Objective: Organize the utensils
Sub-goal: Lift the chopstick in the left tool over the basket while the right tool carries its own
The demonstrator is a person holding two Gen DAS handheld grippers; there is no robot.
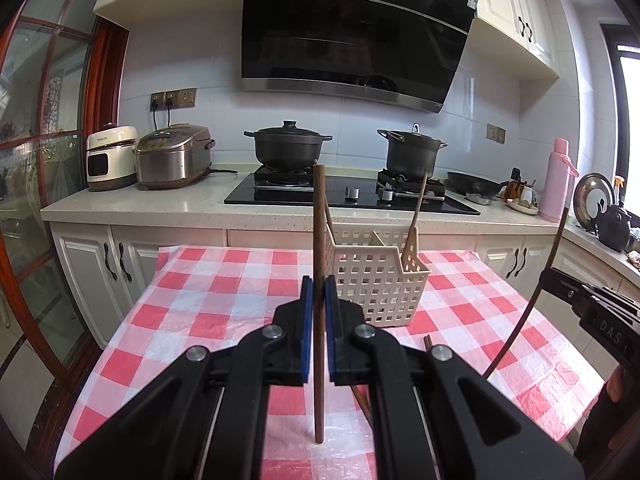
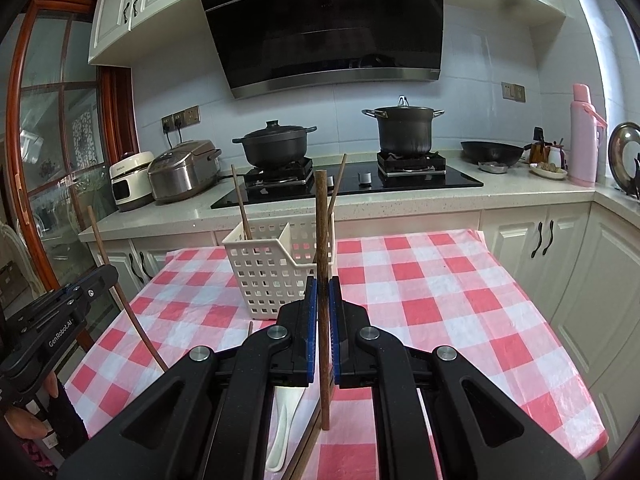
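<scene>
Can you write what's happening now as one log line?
left gripper: shut on chopstick | right gripper: shut on second chopstick | basket: holds utensils

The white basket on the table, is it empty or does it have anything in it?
Not empty. The white basket holds two wooden utensils, handles sticking up past its rim.

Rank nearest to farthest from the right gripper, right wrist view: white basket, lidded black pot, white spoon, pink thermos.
1. white spoon: on the checked cloth just below the right gripper, slightly left.
2. white basket: ahead-left on the table.
3. lidded black pot: on the left burner, across the counter.
4. pink thermos: far right on the counter; close to the pot in depth, so this ranking is tentative.
</scene>
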